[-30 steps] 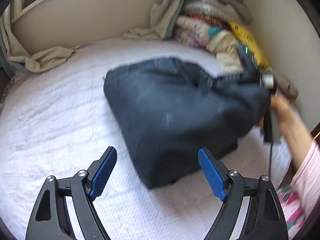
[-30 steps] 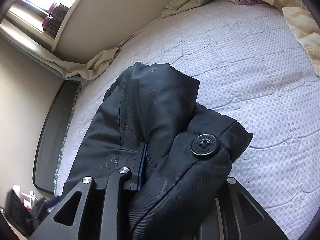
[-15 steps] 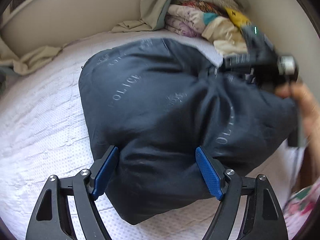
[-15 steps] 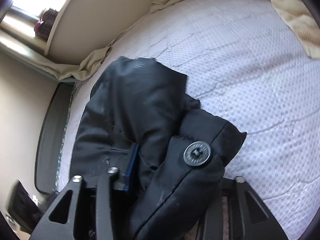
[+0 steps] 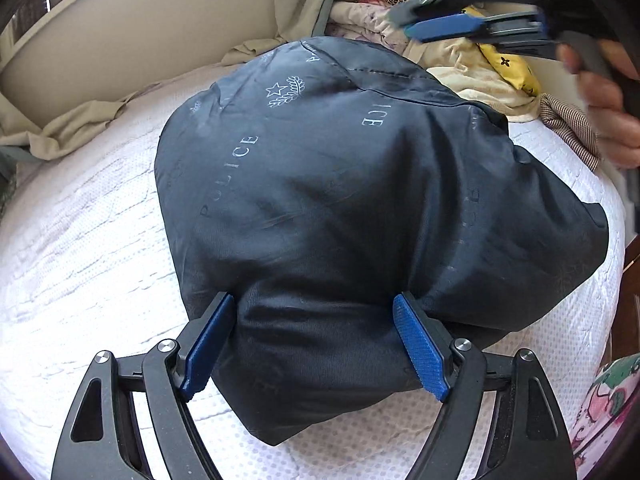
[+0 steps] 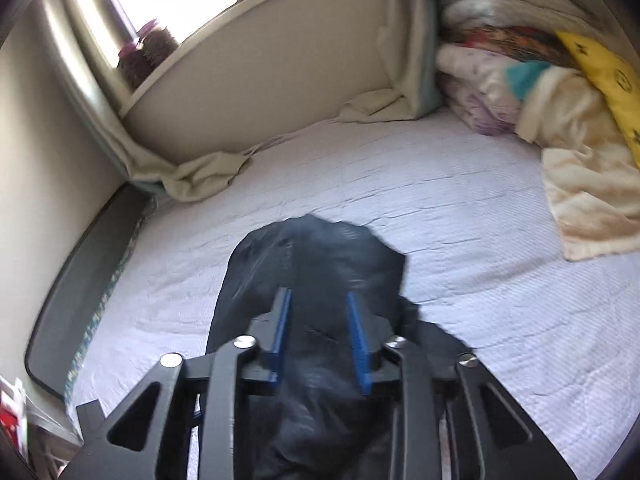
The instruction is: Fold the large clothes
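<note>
The left gripper straddles the dark jacket on the bed, fingers wide, pressing its bulk. The right gripper is closing, empty; it should regrasp an edge.

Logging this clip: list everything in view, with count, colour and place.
jacket: one, dark navy, bunched mid-bed
bed cover: one, white, under jacket
sheet: one, beige, crumpled along wall
bedding pile: one, mixed colours, far corner
yellow cloth: one, on pile
checked cloth: one, brown, bed edge
potted plants: seemingly two, purple, window ledge
left hand-held gripper: black, blue pads pressing jacket fold
right hand-held gripper: black, above jacket, jaws closing, nothing between
hand: one, on right handle
</note>
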Demonstrator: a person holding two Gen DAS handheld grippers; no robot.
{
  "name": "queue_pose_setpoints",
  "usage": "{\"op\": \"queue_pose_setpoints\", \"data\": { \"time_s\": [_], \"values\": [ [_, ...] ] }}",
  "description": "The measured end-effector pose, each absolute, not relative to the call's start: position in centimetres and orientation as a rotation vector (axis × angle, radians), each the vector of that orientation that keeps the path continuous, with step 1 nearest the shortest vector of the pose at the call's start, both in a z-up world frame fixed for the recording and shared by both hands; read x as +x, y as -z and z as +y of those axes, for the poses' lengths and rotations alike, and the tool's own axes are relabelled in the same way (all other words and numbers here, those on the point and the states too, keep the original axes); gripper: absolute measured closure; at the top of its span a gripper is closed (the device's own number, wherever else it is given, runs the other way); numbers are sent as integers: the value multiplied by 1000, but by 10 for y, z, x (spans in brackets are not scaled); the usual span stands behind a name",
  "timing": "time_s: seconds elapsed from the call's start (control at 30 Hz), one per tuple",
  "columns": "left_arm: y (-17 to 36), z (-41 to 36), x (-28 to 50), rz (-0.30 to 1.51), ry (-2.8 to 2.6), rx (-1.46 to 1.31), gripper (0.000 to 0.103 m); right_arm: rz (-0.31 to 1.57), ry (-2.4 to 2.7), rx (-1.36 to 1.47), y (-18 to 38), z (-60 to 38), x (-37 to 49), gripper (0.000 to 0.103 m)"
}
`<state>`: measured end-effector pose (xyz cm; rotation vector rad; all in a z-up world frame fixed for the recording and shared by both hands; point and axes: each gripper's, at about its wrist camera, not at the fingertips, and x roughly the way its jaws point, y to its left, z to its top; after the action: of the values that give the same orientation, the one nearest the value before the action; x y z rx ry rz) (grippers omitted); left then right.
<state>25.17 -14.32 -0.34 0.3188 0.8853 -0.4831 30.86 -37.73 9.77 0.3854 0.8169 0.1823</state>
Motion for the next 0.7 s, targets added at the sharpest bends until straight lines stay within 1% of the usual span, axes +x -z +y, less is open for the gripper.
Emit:
{"op": "queue_pose_setpoints", "data": {
  "time_s": [0.03,0.2,0.23,0.3,0.37,0.5,0.7],
  "values": [
    [4,-143,252,884,484,315,19,835,-172,362,-93,-370,314,88],
    [8,-144,251,865,489,307,18,949,-101,337,-55,-359,345,89],
    [8,-145,251,864,490,306,18,979,-81,332,-48,-360,350,90],
    [9,-147,251,864,494,303,17,1033,-45,341,-29,-365,358,95],
    [11,-149,251,861,498,305,15,1068,-29,367,-14,-373,361,103],
    [12,-152,252,854,506,314,14,1118,-19,414,13,-385,367,103],
    [15,-155,253,846,513,329,12,1170,28,263,36,-370,379,103]
  ]
}}
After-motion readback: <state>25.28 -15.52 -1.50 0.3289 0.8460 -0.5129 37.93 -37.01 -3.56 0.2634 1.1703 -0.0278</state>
